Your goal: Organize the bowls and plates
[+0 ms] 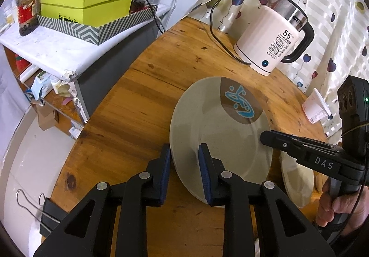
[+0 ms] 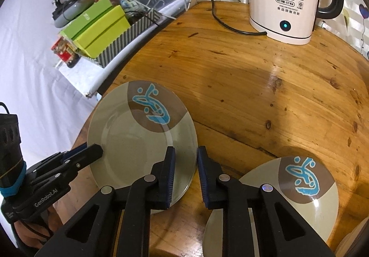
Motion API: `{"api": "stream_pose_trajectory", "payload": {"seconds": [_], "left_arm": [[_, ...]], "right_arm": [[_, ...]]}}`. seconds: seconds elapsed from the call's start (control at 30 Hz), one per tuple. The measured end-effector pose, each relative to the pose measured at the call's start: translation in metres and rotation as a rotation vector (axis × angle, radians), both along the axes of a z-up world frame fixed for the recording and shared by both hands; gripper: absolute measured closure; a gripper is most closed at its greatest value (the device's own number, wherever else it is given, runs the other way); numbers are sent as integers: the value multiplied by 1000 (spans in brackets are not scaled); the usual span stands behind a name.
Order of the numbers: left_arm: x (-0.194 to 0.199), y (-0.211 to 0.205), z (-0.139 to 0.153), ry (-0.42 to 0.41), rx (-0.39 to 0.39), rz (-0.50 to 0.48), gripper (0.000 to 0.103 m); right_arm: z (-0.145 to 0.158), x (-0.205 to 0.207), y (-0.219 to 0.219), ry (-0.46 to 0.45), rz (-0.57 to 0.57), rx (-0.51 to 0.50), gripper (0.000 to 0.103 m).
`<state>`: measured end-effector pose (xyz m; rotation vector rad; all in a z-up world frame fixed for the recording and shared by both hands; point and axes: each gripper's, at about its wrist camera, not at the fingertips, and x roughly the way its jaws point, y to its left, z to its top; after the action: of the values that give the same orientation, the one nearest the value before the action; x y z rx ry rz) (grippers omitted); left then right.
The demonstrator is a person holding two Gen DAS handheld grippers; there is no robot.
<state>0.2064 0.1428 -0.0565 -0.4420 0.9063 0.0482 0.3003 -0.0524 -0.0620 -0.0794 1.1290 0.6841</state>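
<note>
Both grippers are clamping one round grey-green ceramic plate with the brown patch and blue motif (image 2: 138, 139) on the wooden table (image 2: 265, 86): left gripper (image 1: 184, 160) pinching its left rim, right gripper (image 2: 185, 164) its right rim. An uneven lift could be tipping it onto the matching second plate (image 2: 299, 190) just beside it.
</note>
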Motion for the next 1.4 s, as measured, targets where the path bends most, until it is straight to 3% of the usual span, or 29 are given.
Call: {"api": "stream_pose_trajectory", "payload": {"seconds": [0.4,0.93,1.4], "left_arm": [[-16,-10,19,-14,7,-12,78],[-64,-48,37,-20,12,-67,78],[-109,-81,31,7,3,-112,78]], "right_arm": [[18,-15,-10,-14,-12,12,84],[32,-71,-57,-13,-51,13,84],[21,-128,-97,21,-90,15,84]]}}
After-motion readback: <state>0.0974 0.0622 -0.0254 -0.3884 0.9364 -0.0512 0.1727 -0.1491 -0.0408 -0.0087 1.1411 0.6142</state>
